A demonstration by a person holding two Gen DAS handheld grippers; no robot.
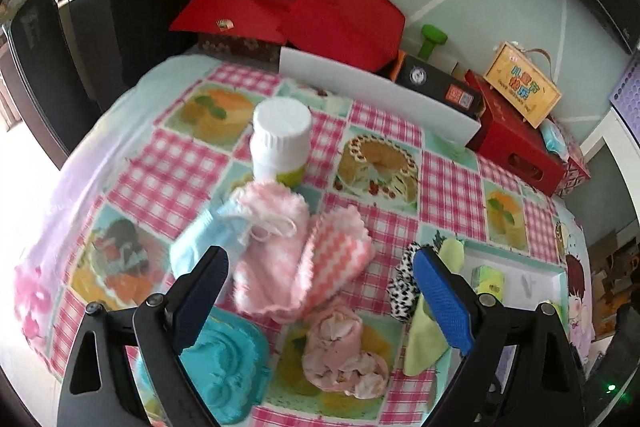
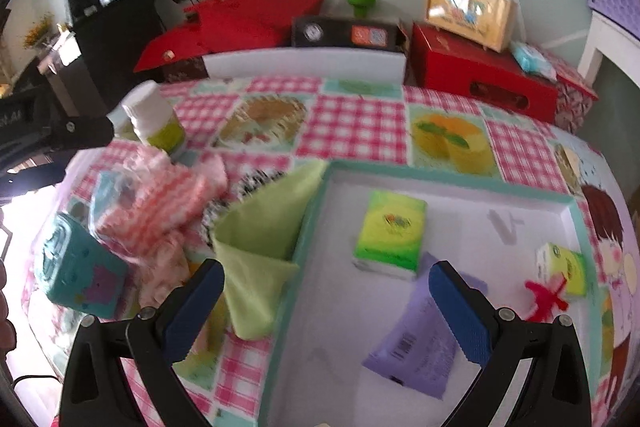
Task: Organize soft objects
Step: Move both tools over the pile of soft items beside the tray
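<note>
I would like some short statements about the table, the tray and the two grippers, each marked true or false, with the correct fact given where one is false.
1. Both the left gripper and the right gripper are open and hold nothing. True.
2. The white tray has no items in it. False: it holds two green tissue packs, a purple packet and a small red item.
3. The white bottle stands upright on the tablecloth. True.
4. The green cloth lies flat inside the tray. False: it lies outside the tray, against its left edge.
5. The pink knitted cloths lie in front of the left gripper. True.
</note>
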